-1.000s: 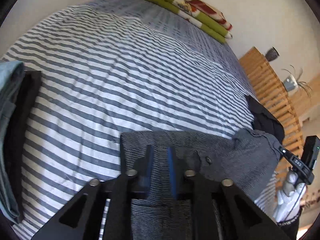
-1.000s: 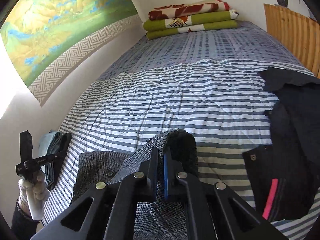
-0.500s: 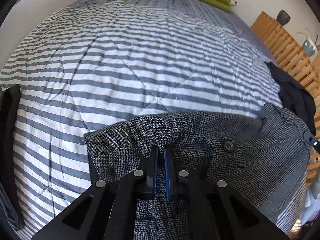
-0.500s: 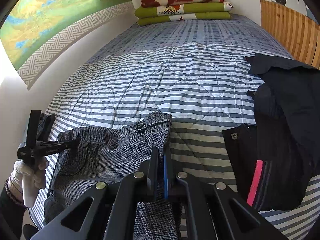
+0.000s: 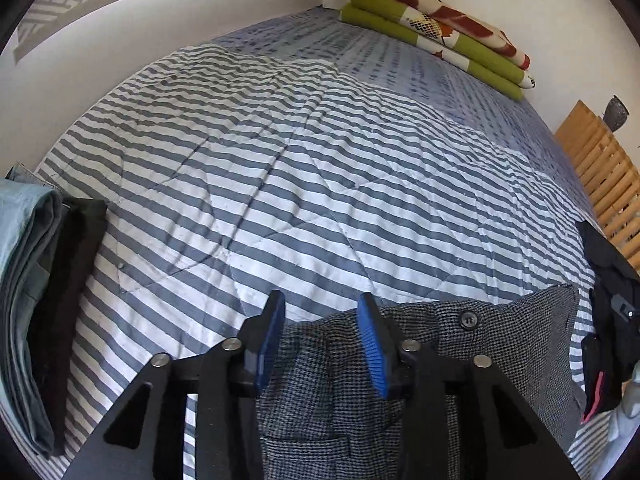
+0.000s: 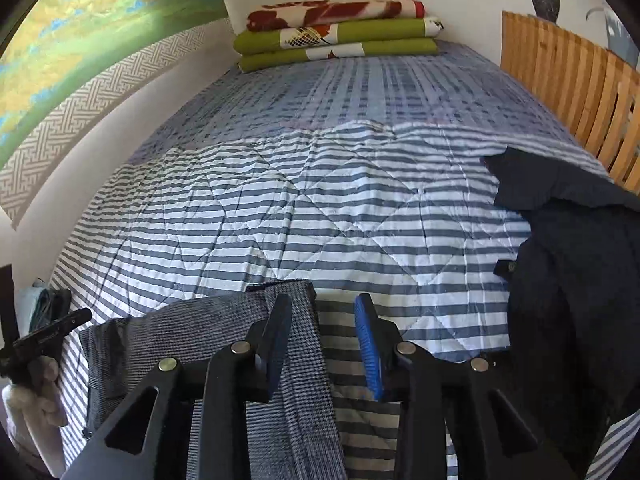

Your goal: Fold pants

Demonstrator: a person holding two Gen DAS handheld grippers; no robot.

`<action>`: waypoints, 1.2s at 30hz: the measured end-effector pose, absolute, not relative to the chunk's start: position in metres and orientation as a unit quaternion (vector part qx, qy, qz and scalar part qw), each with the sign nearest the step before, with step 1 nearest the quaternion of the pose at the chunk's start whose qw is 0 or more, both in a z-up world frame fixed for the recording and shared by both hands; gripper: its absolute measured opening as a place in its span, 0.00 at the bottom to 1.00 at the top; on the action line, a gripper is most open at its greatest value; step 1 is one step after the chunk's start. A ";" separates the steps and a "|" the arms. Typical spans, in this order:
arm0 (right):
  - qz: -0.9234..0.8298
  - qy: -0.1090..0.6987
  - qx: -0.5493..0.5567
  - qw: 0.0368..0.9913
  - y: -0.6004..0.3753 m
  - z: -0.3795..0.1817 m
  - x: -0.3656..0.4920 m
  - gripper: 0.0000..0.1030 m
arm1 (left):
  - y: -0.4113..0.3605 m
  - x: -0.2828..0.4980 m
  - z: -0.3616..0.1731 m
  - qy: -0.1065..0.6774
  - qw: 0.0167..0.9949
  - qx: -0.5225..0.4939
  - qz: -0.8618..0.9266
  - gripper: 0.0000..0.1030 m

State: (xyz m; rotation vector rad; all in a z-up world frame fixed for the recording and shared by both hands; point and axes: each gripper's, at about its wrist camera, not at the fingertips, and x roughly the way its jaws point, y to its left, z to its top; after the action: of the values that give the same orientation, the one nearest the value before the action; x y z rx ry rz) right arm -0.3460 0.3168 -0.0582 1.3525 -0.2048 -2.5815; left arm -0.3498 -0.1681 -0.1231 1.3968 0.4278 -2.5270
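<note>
At the near edge of the bed (image 5: 280, 184), the grey houndstooth pants (image 5: 332, 380) lie limp, waistband spread; both sets of fingers (image 5: 276, 336) have just been opening and stand parted, gripping nothing. Soft, light cloth: best pinched at the waistband corners.

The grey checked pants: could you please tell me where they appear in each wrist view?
Left wrist: grey checked pants at bottom centre-right, under the open jaws.
Right wrist: bottom left, one strip running between the fingers.
Shared landmark: folded green blankets at the bed's far end.
</note>
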 end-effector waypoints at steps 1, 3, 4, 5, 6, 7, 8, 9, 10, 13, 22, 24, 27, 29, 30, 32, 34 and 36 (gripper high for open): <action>-0.878 -0.077 0.459 0.110 0.324 -0.060 -0.342 0.30 | -0.173 -0.343 -0.122 0.143 0.113 0.471 -0.863 0.51; -0.874 -0.081 0.464 0.121 0.338 -0.065 -0.328 0.30 | -0.185 -0.329 -0.117 0.149 0.099 0.474 -0.862 0.51; -0.868 -0.091 0.472 0.129 0.346 -0.068 -0.320 0.30 | -0.188 -0.320 -0.116 0.151 0.085 0.479 -0.860 0.51; -0.859 -0.103 0.482 0.139 0.354 -0.072 -0.311 0.30 | -0.189 -0.308 -0.113 0.150 0.068 0.484 -0.859 0.51; -0.851 -0.113 0.491 0.148 0.362 -0.075 -0.298 0.30 | -0.190 -0.294 -0.113 0.144 0.055 0.490 -0.858 0.51; -0.846 -0.119 0.498 0.150 0.370 -0.078 -0.283 0.30 | -0.189 -0.277 -0.112 0.138 0.044 0.495 -0.857 0.52; -0.843 -0.120 0.504 0.147 0.376 -0.080 -0.267 0.30 | -0.188 -0.257 -0.111 0.134 0.033 0.501 -0.855 0.54; -0.839 -0.119 0.509 0.148 0.382 -0.082 -0.248 0.30 | -0.187 -0.237 -0.113 0.131 0.024 0.508 -0.851 0.57; -0.835 -0.118 0.515 0.150 0.387 -0.084 -0.229 0.30 | -0.187 -0.216 -0.115 0.132 0.017 0.514 -0.847 0.57; -0.817 -0.121 0.540 0.161 0.397 -0.092 -0.165 0.30 | -0.183 -0.153 -0.125 0.144 -0.008 0.538 -0.830 0.57; -0.786 -0.134 0.555 0.237 0.388 -0.106 0.004 0.33 | -0.166 -0.015 -0.153 0.206 -0.068 0.567 -0.794 0.68; -0.785 -0.129 0.551 0.251 0.379 -0.106 0.025 0.37 | -0.161 -0.002 -0.157 0.214 -0.079 0.566 -0.792 0.68; -0.792 -0.114 0.541 0.257 0.370 -0.105 0.042 0.39 | -0.148 0.008 -0.155 0.186 -0.089 0.557 -0.805 0.70; -0.800 -0.096 0.534 0.256 0.365 -0.105 0.048 0.39 | -0.139 0.009 -0.157 0.165 -0.088 0.550 -0.814 0.70; -0.804 -0.085 0.531 0.253 0.362 -0.105 0.050 0.39 | -0.134 0.009 -0.158 0.149 -0.087 0.549 -0.818 0.70; -0.806 -0.053 0.534 0.251 0.353 -0.108 0.050 0.40 | -0.126 0.008 -0.160 0.135 -0.097 0.547 -0.820 0.69; -0.809 -0.002 0.533 0.245 0.342 -0.111 0.055 0.40 | -0.122 0.007 -0.162 0.136 -0.108 0.544 -0.821 0.61; -0.814 0.043 0.527 0.243 0.331 -0.113 0.062 0.40 | -0.119 0.006 -0.165 0.122 -0.104 0.549 -0.820 0.38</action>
State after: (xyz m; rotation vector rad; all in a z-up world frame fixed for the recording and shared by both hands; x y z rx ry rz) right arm 0.0618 0.3311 -0.1134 1.4396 0.1171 -2.2234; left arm 0.0061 -0.1191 -0.1654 1.8483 0.4114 -2.7626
